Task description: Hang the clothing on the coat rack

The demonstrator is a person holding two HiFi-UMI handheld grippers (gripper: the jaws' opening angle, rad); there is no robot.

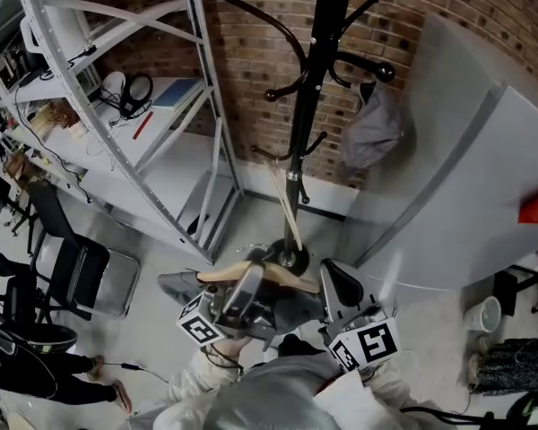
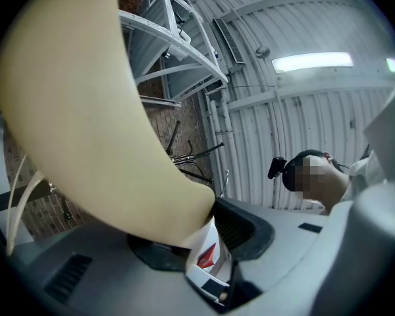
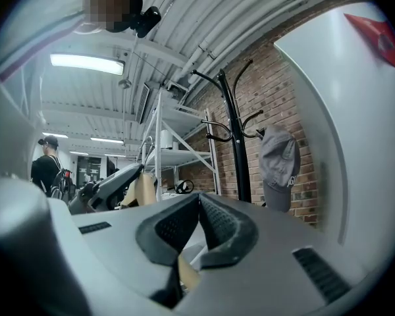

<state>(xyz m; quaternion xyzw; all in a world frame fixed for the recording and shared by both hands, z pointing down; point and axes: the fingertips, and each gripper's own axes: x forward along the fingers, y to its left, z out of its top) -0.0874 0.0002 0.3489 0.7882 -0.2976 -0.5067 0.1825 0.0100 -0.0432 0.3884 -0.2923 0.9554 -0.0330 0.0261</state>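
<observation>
My left gripper [image 1: 250,279] and right gripper [image 1: 334,278] both clamp the hanger [image 1: 217,276] crosswise; the coat rack [image 1: 310,79] stands straight ahead, hooks above.

A wooden hanger [image 1: 219,275] bears grey clothing [image 1: 177,287] near the coat rack [image 1: 310,88].

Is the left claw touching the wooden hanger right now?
Touching. The left gripper view shows the wooden hanger clamped between the left claw's pads.

Head view's evenly lit, rather dim, soft shadows. Left gripper view: strip light [image 2: 313,61] glaring upper right, hanger [image 2: 85,110] a blurred cream mass at left. Right gripper view: second strip light [image 3: 85,63] blazing upper left. Fisheye bending, black corners.
</observation>
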